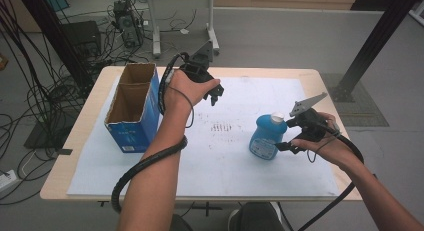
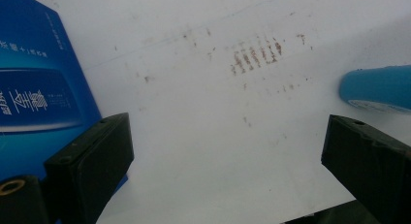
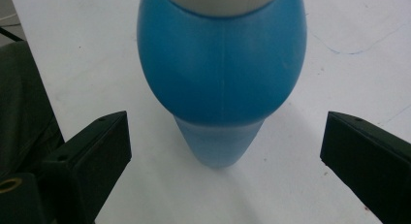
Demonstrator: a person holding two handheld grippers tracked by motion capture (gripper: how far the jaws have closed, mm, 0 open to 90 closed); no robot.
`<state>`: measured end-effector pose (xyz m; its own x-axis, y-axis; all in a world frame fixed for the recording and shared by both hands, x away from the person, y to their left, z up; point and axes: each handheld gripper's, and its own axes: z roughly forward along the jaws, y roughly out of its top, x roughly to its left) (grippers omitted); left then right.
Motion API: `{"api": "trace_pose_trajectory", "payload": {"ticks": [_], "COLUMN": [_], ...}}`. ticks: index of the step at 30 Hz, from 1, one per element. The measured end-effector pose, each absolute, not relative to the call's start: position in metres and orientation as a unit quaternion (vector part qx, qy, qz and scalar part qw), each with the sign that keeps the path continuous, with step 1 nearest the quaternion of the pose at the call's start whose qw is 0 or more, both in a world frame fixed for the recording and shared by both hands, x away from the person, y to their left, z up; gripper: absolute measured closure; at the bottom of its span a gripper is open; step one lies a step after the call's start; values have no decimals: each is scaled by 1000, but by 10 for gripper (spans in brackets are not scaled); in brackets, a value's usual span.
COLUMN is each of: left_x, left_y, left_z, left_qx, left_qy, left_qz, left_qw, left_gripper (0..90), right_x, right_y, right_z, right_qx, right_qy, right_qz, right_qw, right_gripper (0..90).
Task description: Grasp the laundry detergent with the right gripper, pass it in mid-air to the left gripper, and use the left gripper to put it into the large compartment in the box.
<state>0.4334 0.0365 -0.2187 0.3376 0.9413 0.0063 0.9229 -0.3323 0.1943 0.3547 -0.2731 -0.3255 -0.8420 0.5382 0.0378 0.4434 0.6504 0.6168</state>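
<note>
Standing upright on the white sheet (image 1: 225, 161) of the desk (image 1: 90, 121), right of middle: the blue bottle (image 1: 266, 137). Spreading wide just beside it, not touching, the right gripper (image 1: 289, 143). Hovering wide and empty near the open box (image 1: 134, 107), the left gripper (image 1: 215, 95). Risking a tip-over or a slip on the rounded, tapering body if closing off-centre. Remaining unreadable: the bottle's label; cut off above, its white cap (image 3: 220, 1).

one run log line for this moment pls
right gripper: open, at blue bottle, not closed | left gripper: open, empty, above mat | blue box: open, upright
</note>
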Motion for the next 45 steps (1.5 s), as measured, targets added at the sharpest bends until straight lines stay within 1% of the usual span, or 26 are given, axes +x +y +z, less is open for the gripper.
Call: {"api": "trace_pose_trajectory", "payload": {"ticks": [10,25,33,45], "left_x": [434,434,434,434], "left_y": [36,34,32,34], "left_z": [-221,-224,-223,-224], "left_qx": [816,816,818,816], "left_qy": [570,570,568,570], "left_qz": [59,57,58,57], "left_qw": [77,74,75,75], "left_gripper": [50,50,50,50], "right_x": [351,345,345,347], "right_y": [-272,-268,-267,-265], "right_z": [-341,-360,-372,-379], "right_qx": [271,278,284,281], "right_qy": [892,880,873,868], "right_qz": [350,371,383,394], "right_qw": [92,104,105,108], "right_gripper": [37,35,33,32]}}
